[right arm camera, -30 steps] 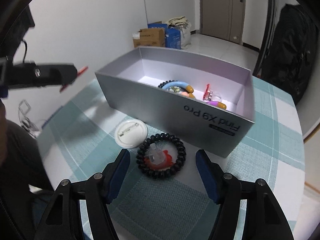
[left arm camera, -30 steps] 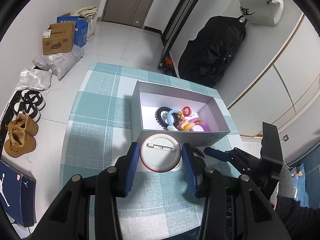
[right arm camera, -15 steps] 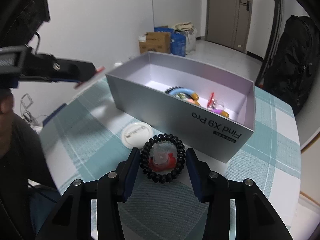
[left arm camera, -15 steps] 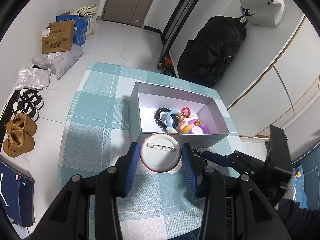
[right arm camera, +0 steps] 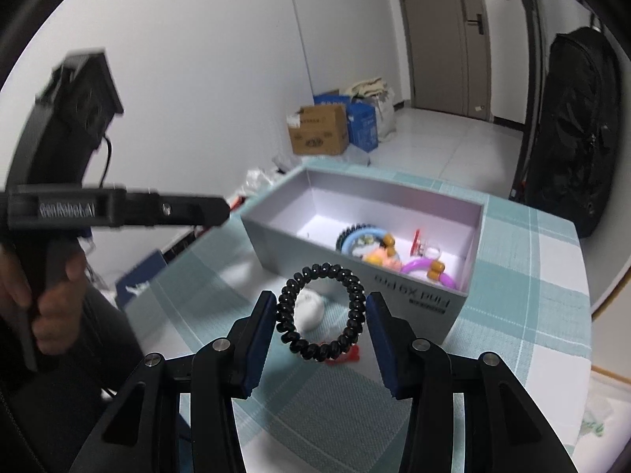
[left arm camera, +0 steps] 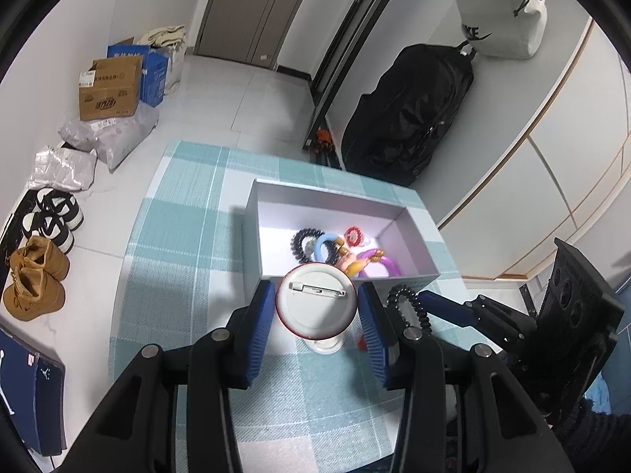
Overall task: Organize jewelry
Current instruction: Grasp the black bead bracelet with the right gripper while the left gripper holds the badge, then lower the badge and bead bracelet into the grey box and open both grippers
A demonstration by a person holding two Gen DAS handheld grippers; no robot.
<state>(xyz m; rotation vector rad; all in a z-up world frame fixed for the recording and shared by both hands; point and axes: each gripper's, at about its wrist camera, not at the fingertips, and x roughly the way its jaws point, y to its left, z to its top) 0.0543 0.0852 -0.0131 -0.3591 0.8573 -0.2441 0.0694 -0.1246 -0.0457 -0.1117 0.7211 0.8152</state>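
Observation:
My left gripper is shut on a round white pin badge with a red rim, held just in front of the grey box. My right gripper is shut on a black spiral hair tie, held above the checked tablecloth near the box's front wall. Inside the box lie a black coil tie, a blue ring, a red piece and a purple ring. A second white badge and a small red clip rest on the cloth below.
The table ends close on the left, with shoes, cardboard boxes and plastic bags on the floor beyond. A black bag hangs behind the table. A hand grips the left tool's handle.
The right jaws have closed on the black hair tie and lifted it off the cloth, leaving the red clip behind. The left gripper has stayed put with its badge.

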